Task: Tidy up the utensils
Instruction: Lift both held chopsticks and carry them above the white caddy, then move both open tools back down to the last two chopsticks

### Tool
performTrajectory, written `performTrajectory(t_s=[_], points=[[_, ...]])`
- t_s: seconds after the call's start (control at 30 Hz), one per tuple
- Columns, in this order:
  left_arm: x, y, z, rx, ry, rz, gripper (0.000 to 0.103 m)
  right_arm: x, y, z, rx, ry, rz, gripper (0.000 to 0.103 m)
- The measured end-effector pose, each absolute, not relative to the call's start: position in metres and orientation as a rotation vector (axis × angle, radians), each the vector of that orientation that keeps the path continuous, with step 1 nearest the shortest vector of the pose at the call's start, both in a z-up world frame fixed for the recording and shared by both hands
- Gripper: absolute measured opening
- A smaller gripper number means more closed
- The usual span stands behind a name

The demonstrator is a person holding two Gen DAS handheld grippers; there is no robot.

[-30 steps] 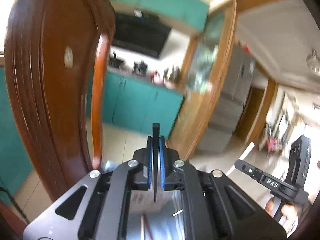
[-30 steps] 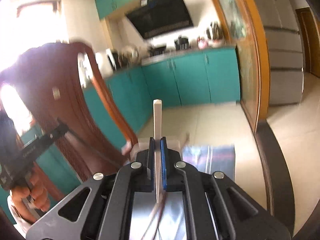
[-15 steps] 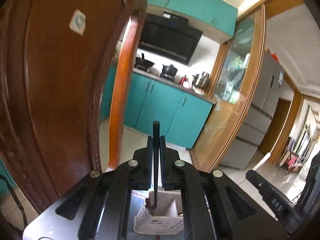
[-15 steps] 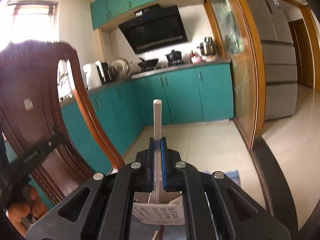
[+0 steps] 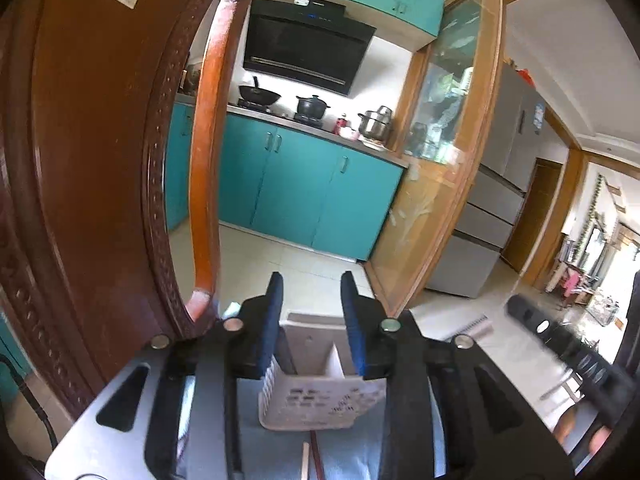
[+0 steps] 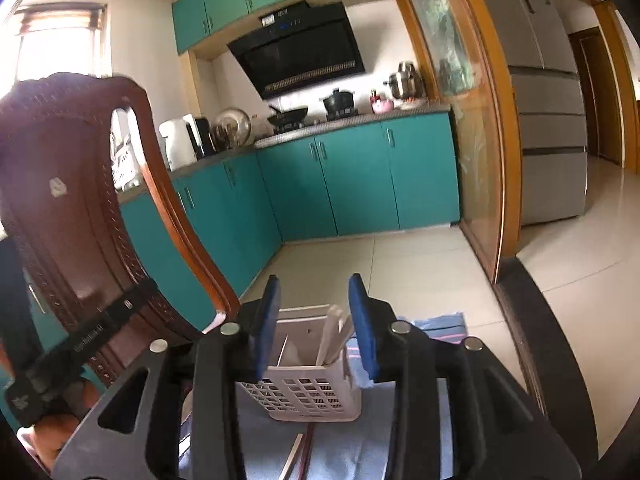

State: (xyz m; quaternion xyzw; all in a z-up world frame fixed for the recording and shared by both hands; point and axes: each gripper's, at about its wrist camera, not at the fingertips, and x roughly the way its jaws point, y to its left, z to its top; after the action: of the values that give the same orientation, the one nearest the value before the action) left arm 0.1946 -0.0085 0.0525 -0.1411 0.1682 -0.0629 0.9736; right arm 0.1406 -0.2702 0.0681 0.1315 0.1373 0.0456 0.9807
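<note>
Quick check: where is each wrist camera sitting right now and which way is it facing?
Left wrist: on the left gripper, looking over the white caddy toward the kitchen; the other gripper shows at right.
Right wrist: on the right gripper, facing the same caddy; a hand shows at lower left.
Shared: caddy, chair, teal cabinets.

Right tool (image 6: 314, 312), just parted, frames white utensil (image 6: 334, 336) in basket (image 6: 308, 394).

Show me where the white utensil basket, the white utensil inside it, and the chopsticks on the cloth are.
white utensil basket (image 6: 308, 394), right wrist view, on its perforated front wall.
white utensil (image 6: 333, 330), right wrist view, on the handle rising above the basket rim.
chopsticks (image 6: 298, 456), right wrist view, on the sticks lying before the basket.
</note>
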Motion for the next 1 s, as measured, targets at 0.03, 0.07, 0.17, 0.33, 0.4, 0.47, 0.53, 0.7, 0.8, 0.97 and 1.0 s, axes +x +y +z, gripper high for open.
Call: performTrajectory(t_s=[0.03, 0.07, 0.17, 0.33, 0.4, 0.47, 0.53, 0.7, 0.8, 0.97, 1.0], points=[[0.189, -0.009, 0.051, -0.275, 0.345, -0.139, 0.031, 0.126, -0.273, 0.07, 0.264, 0.259, 0.104, 0.036], [0.179, -0.009, 0.048, -0.252, 0.353, -0.146, 0.032, 0.112, -0.275, 0.069, 0.258, 0.248, 0.112, 0.036], [0.164, -0.015, 0.034, -0.17, 0.392, -0.14, 0.036, 0.086, -0.277, 0.051, 0.246, 0.285, 0.121, 0.036], [0.159, -0.027, -0.039, -0.001, 0.621, -0.107, 0.041, 0.119, -0.26, -0.038, 0.275, 0.65, 0.121, 0.036], [0.16, -0.024, -0.061, -0.015, 0.714, -0.105, 0.041, 0.142, -0.245, -0.083, 0.292, 0.834, 0.158, 0.036], [0.159, -0.02, -0.081, -0.023, 0.794, -0.091, 0.044, 0.157, -0.229, -0.11, 0.292, 0.927, 0.19, 0.036], [0.157, -0.017, -0.09, -0.021, 0.832, -0.078, 0.046, 0.17, -0.211, -0.128, 0.259, 0.984, 0.21, 0.036], [0.15, -0.004, -0.102, -0.044, 0.881, -0.07, 0.051, 0.189, -0.177, -0.144, 0.11, 1.041, 0.162, 0.036], [0.144, -0.003, -0.105, -0.047, 0.883, -0.077, 0.052, 0.19, -0.173, -0.143, 0.081, 1.035, 0.125, 0.03], [0.147, -0.012, -0.106, -0.05, 0.891, -0.105, 0.053, 0.18, -0.192, -0.144, 0.19, 1.049, 0.093, 0.009], [0.147, -0.014, -0.107, -0.05, 0.893, -0.111, 0.053, 0.176, -0.198, -0.144, 0.213, 1.051, 0.08, 0.009]])
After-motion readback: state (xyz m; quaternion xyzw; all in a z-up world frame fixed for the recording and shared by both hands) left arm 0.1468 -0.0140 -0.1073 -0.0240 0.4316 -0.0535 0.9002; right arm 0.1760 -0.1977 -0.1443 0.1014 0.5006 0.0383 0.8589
